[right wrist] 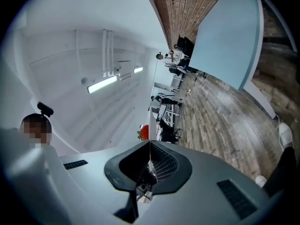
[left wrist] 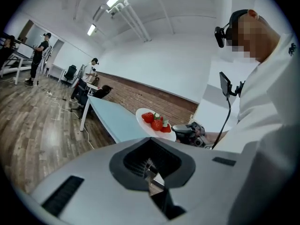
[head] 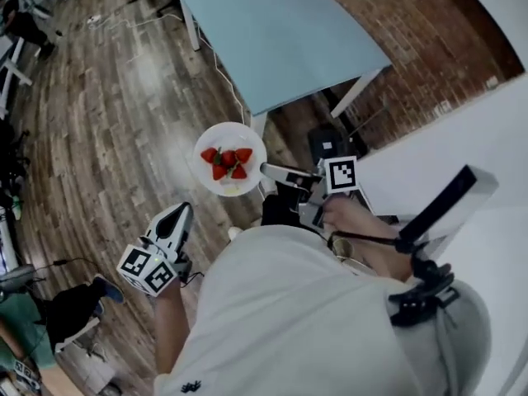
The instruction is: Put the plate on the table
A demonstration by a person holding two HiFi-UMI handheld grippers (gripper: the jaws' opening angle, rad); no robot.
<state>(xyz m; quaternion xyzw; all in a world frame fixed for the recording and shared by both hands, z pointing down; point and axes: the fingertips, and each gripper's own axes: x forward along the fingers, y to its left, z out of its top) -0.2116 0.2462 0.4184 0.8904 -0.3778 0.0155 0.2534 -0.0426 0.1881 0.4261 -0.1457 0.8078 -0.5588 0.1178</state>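
A white plate [head: 216, 137] with several strawberries [head: 228, 162] hangs in the air just off the near corner of the light blue table [head: 280, 31]. My right gripper [head: 272, 172] is shut on the plate's right rim. In the right gripper view the plate [right wrist: 149, 125] shows edge-on as a thin line between the jaws of the right gripper [right wrist: 149, 165], with a strawberry [right wrist: 143, 132] beside it. My left gripper [head: 180, 214] hangs low at the left, shut and holding nothing. The left gripper view looks past the left gripper [left wrist: 149, 170] to the plate [left wrist: 146, 125] and the table [left wrist: 115, 118].
The wooden floor [head: 107, 122] spreads to the left, with a cable [head: 216, 60] trailing by the table leg. A brick wall [head: 412, 23] and a white wall [head: 462, 139] stand on the right. People [left wrist: 40, 55] and desks are far off across the room.
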